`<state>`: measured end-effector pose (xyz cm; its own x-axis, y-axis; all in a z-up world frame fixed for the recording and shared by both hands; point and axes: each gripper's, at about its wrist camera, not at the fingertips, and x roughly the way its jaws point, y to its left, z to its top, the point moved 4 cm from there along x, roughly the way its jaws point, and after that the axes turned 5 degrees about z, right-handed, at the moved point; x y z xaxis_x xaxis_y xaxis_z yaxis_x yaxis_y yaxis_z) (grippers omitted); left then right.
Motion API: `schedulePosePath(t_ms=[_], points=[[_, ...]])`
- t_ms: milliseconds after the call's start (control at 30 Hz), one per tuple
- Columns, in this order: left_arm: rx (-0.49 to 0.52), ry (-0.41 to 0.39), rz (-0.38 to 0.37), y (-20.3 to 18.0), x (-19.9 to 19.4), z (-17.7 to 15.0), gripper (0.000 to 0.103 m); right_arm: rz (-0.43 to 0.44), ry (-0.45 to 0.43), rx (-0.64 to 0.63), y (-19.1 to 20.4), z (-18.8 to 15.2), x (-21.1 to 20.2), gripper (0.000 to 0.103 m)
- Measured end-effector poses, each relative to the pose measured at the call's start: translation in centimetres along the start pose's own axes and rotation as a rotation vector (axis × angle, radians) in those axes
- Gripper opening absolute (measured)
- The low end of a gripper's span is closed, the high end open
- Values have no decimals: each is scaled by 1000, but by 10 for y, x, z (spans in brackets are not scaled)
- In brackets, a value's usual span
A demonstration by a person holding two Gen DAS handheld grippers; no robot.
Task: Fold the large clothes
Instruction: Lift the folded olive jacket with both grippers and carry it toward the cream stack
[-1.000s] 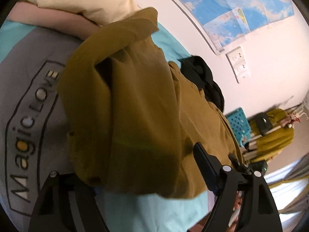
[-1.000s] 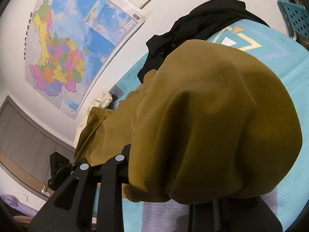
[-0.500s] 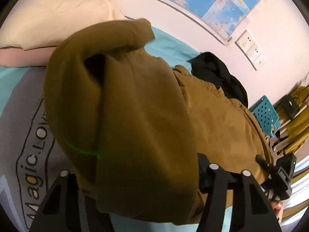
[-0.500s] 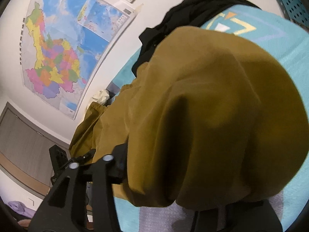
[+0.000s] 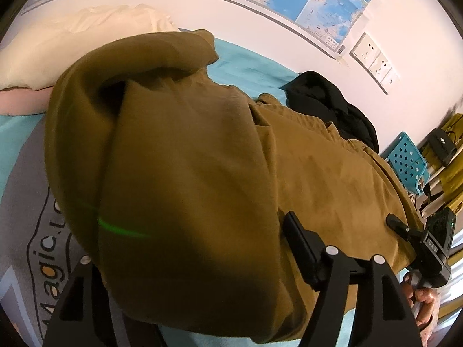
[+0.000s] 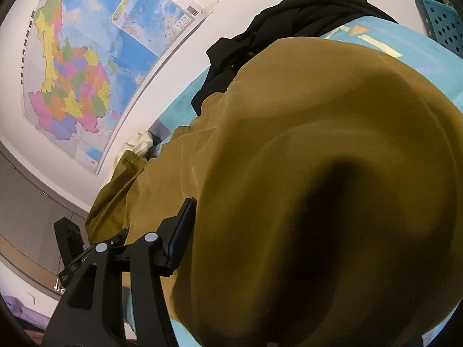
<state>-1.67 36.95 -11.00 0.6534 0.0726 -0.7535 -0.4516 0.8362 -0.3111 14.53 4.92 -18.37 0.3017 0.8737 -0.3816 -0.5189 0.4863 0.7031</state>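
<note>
A large mustard-brown garment (image 5: 332, 179) lies across the bed, its near part folded into a thick bulge (image 5: 179, 173). My left gripper (image 5: 191, 240) straddles that bulge. Its jaws are opening; the right finger (image 5: 301, 245) rests at the fold's edge and the left finger is hidden under cloth. In the right wrist view the other end of the garment (image 6: 318, 173) bulges between the fingers of my right gripper (image 6: 289, 245). These jaws are opening too; the left finger (image 6: 182, 231) stands beside the cloth, the right one is covered.
The bed has a teal sheet (image 5: 249, 63) and a grey printed panel (image 5: 26, 208). A cream pillow (image 5: 72, 43) lies at the head. A black garment (image 5: 327, 101) is heaped by the wall. A blue perforated basket (image 5: 405, 159) stands past the bed. A hand (image 5: 422, 300) shows lower right.
The left view has rolled, so the wall now runs level along the top. The brown fold fills more of both views. The right gripper's visible finger has drawn away from the cloth.
</note>
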Motion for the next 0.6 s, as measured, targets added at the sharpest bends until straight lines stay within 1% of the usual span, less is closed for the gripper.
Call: schedulePosePath(t_ms=[67, 133, 167, 233, 267, 333, 367, 400, 433, 467, 500, 567, 600], points=[[7, -2, 5, 1, -1, -1, 69, 0, 3, -9, 0, 0, 1, 53], [1, -4, 5, 2, -2, -1, 64, 3, 10, -17, 0, 0, 1, 46], [5, -6, 6, 2, -2, -1, 62, 3, 14, -23, 0, 0, 1, 45], [14, -13, 5, 1, -4, -1, 58, 5, 19, -42, 2, -1, 1, 40], [21, -17, 4, 0, -4, -1, 56, 6, 20, -47, 3, -1, 1, 39], [37, -17, -3, 1, -3, 0, 56, 8, 28, -47, 3, 0, 2, 39], [37, -14, -11, 2, -2, 0, 59, 13, 33, -26, 0, 1, 3, 40], [29, -6, -26, 3, 0, 0, 65, 14, 34, -2, -3, 1, 4, 44], [12, 1, -52, 4, 4, 1, 69, 18, 32, 5, -3, 2, 5, 46], [0, 2, -88, 4, 4, 3, 76, 16, 32, -1, -2, 2, 5, 47], [-4, 8, -101, 4, 5, 4, 81, 12, 36, -5, -1, 3, 7, 50], [-8, 10, -123, 1, 8, 7, 87, 14, 32, 4, 0, 7, 10, 53], [-14, 6, -130, 0, 10, 9, 87, 11, 28, 10, 0, 6, 9, 53]])
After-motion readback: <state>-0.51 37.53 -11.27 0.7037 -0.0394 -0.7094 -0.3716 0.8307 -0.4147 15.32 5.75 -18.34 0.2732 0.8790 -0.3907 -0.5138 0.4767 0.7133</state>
